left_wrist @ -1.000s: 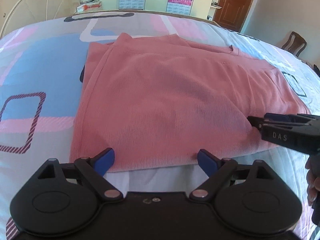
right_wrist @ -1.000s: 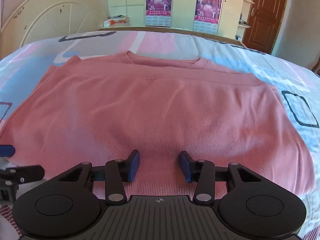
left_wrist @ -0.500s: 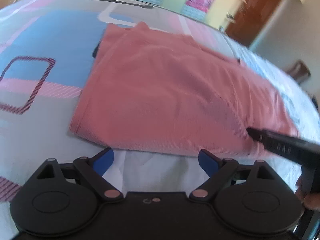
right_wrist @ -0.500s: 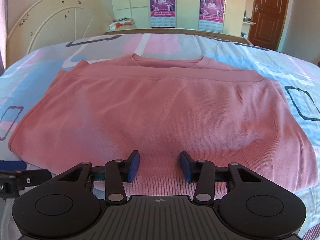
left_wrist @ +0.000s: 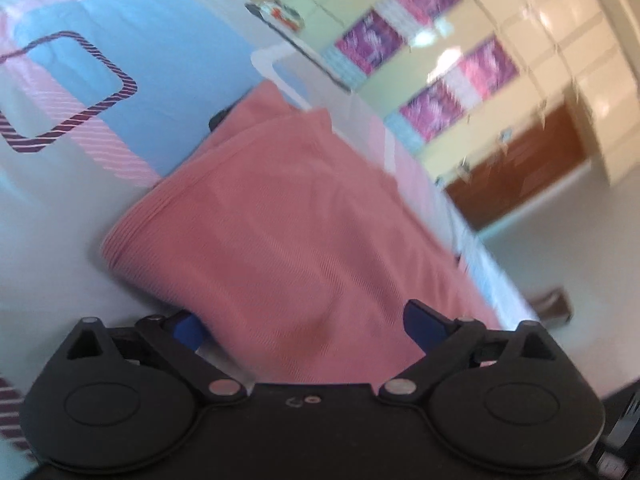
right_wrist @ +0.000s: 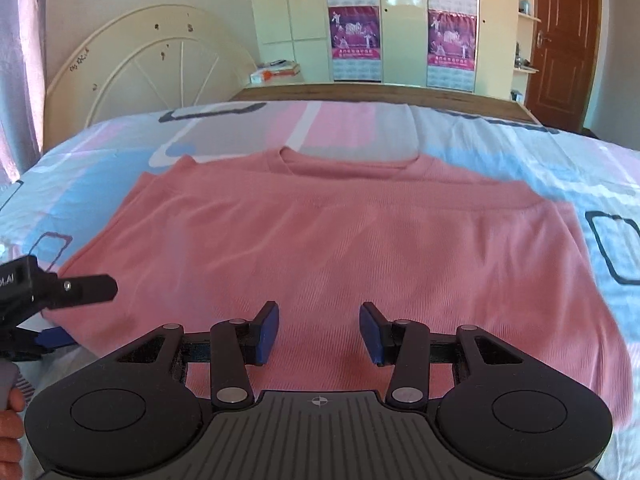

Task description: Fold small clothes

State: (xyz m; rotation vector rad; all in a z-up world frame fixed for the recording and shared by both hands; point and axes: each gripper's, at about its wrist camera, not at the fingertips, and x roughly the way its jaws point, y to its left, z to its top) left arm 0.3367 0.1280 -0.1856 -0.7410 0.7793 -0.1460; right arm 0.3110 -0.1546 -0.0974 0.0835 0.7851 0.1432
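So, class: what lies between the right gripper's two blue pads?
In the right wrist view, only the pink shirt shows between the right gripper pads, which stand apart.

The left gripper (left_wrist: pixel 310 326) is rolled to one side, its jaws set wide apart, one blue-padded finger (left_wrist: pixel 186 330) lying lower than the other. The right gripper (right_wrist: pixel 319 332) points forward and down, held level, its blue pads (right_wrist: pixel 267 332) parted with a clear gap. A fingertip (right_wrist: pixel 9 414) shows beside the left gripper's handle.
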